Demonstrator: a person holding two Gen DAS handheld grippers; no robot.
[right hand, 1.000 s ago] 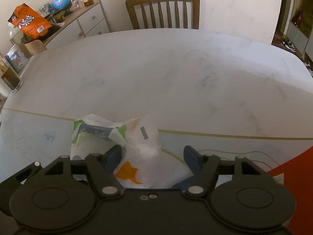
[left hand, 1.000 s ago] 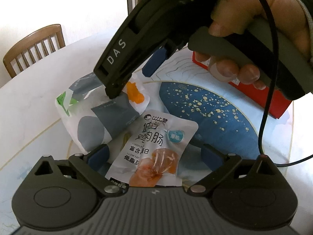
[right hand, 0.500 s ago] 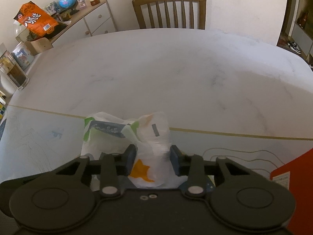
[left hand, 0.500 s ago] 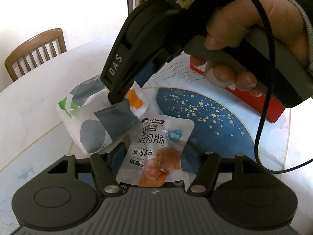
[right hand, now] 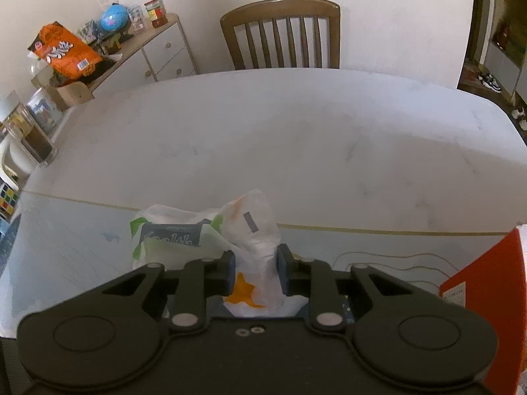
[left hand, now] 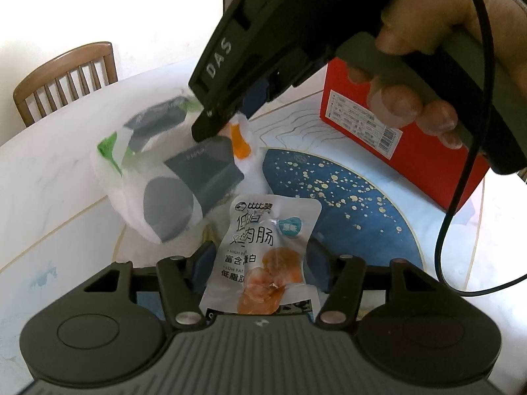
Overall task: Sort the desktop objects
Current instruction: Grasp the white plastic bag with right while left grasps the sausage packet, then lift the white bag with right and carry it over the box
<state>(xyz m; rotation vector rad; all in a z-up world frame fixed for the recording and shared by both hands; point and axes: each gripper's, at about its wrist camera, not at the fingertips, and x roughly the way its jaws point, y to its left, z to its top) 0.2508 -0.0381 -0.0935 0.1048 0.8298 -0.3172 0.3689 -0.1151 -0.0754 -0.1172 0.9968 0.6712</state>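
Closing from wide, the right gripper (right hand: 253,271) pinched the bag (right hand: 245,247) and the left gripper (left hand: 258,263) narrowed around the pouch (left hand: 263,250); both looked ready for lifting.

Glossy plastic snack pouch (left hand: 263,256), crinkly plastic bag (right hand: 253,240), wooden chair (right hand: 280,36).

Home dining room; marble-look table (right hand: 296,138), wooden chair (right hand: 280,33), cluttered sideboard (right hand: 158,46)
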